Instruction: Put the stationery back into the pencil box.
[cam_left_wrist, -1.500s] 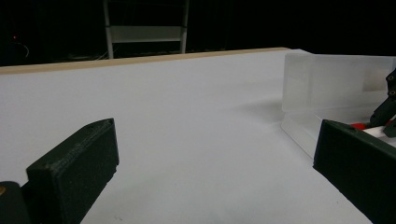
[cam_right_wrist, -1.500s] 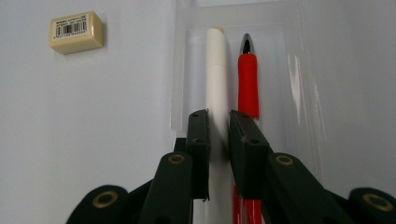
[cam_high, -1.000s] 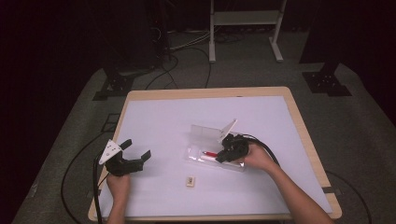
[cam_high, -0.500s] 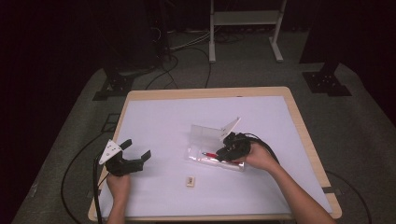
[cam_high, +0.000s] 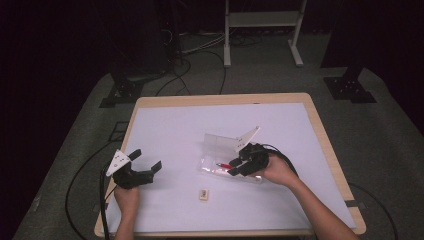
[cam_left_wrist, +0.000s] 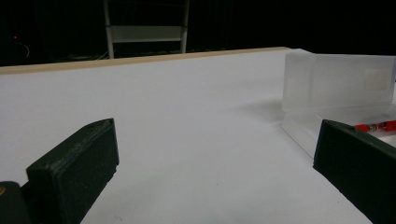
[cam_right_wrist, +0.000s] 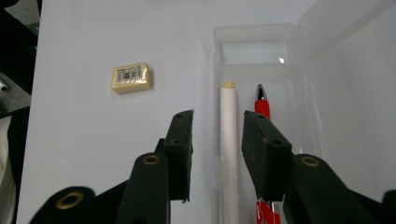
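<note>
**Our two hand-held grippers, up close**

We work bare-armed, with no sleeves in sight. Our left gripper (cam_high: 145, 167) is black, topped by a grey three-cornered plate with small dark holes, a black cable trailing behind. Our right gripper (cam_right_wrist: 215, 140) has blocky matte-black jaws, brass-ringed pivot holes on the arms and small screw holes in the pads (cam_right_wrist: 180, 140).

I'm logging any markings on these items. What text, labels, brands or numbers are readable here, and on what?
Eraser: a barcode label with small print, too small to read.
Red pen: white marks near the bottom edge, cut off and unreadable.
White pen: no text.
Clear case: no text.
</note>
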